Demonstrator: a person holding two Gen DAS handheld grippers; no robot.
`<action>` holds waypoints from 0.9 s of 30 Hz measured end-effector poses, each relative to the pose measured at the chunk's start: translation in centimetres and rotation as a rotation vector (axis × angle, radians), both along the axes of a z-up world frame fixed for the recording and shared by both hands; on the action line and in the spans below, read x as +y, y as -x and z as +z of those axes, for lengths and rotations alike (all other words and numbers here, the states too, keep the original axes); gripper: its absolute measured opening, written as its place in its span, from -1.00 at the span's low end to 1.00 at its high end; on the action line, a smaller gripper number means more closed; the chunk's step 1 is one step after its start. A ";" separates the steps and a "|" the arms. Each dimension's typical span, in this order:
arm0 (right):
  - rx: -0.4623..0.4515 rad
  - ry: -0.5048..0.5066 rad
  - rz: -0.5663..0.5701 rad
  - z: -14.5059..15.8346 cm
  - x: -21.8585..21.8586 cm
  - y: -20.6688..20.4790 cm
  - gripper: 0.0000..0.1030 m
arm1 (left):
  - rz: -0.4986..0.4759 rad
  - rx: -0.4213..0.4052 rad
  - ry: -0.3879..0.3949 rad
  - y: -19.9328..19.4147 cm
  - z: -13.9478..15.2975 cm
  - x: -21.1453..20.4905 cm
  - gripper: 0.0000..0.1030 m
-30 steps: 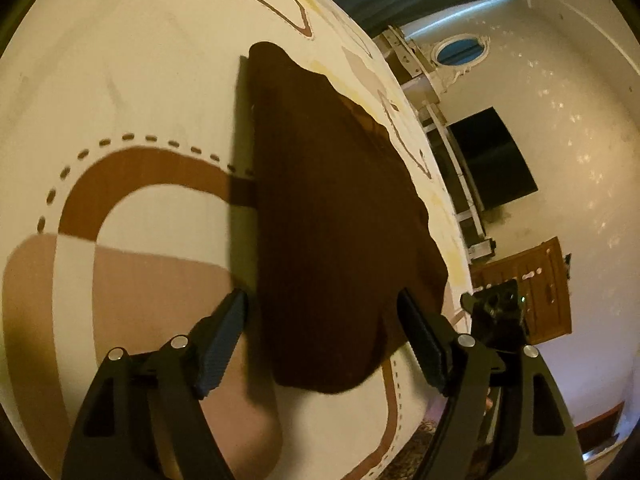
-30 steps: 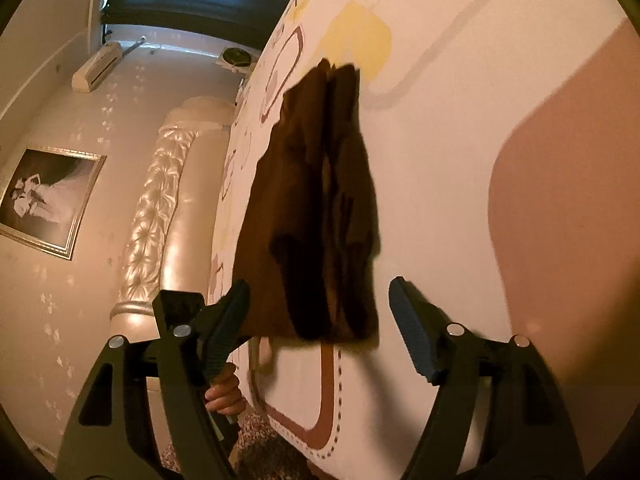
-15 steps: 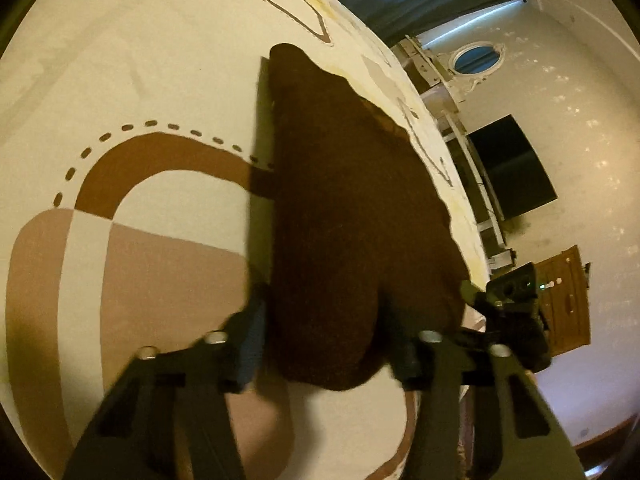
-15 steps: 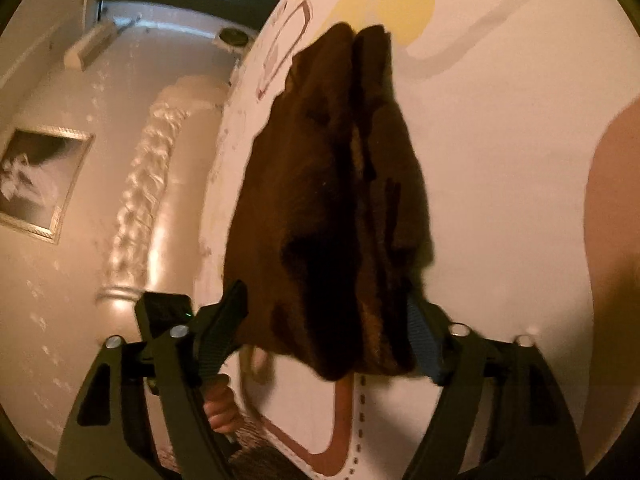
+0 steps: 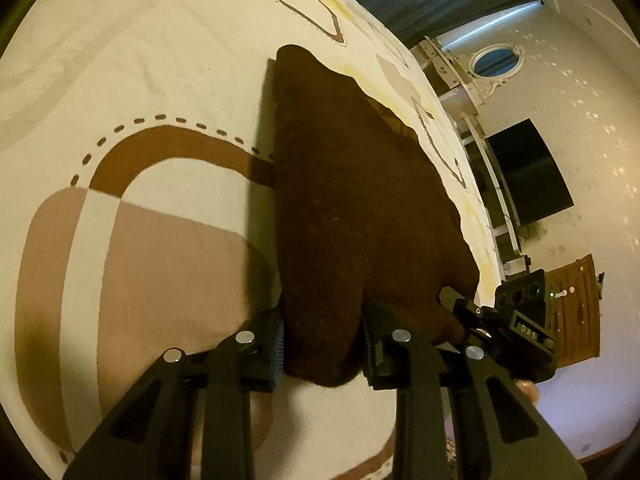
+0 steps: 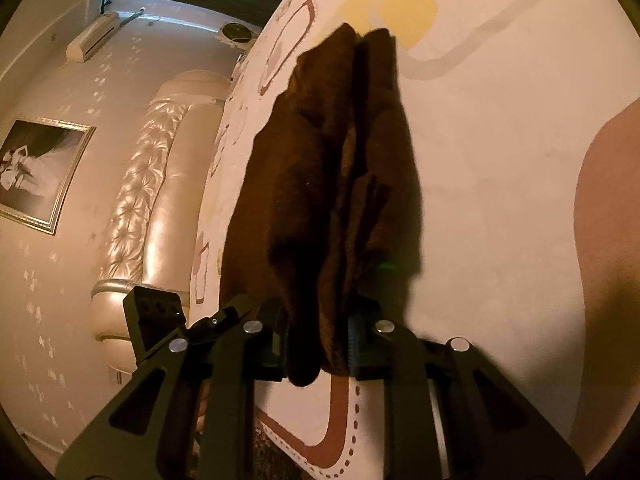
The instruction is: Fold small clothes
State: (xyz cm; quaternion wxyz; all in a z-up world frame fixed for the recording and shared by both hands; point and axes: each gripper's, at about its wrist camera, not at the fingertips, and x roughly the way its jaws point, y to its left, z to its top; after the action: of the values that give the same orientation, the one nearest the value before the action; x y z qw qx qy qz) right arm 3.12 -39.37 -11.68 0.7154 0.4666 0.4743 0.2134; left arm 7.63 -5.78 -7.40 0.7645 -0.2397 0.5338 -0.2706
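A dark brown fuzzy garment (image 5: 352, 200) lies on the patterned bedsheet (image 5: 160, 72), partly folded, with layered edges showing in the right wrist view (image 6: 332, 184). My left gripper (image 5: 322, 346) is shut on the near end of the garment, at one corner. My right gripper (image 6: 318, 342) is shut on the near end too, pinching several layers. The right gripper's body (image 5: 520, 320) shows just right of the left one, and the left gripper's body (image 6: 154, 320) shows left of the right one.
The bed's edge runs close by on the right in the left wrist view, with a black TV (image 5: 528, 172) and a wooden dresser (image 5: 576, 312) beyond. A padded headboard (image 6: 160, 184) and a framed picture (image 6: 36, 172) are at left in the right wrist view.
Both grippers were open a second ago, moved in onto the garment's near end and closed on it.
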 end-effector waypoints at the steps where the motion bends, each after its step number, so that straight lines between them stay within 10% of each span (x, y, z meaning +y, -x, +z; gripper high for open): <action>1: -0.002 0.001 0.003 0.2 0.1 0.0 -0.63 | -0.001 0.010 0.009 0.2 0.0 0.1 -0.43; 21: 0.013 -0.030 0.044 -1.3 -0.5 4.0 -0.58 | -0.080 -0.005 0.019 3.4 -0.8 0.0 -0.39; 27: -0.001 -0.047 0.021 -0.3 -1.9 4.4 0.00 | -0.069 -0.030 0.149 3.9 -1.1 2.0 0.18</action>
State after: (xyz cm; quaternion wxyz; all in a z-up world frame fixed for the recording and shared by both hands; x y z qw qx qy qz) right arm -1.32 -41.30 -11.94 0.7022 0.4780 0.4738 0.2322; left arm 3.78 -3.74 -8.54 0.7426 -0.2736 0.5086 -0.3392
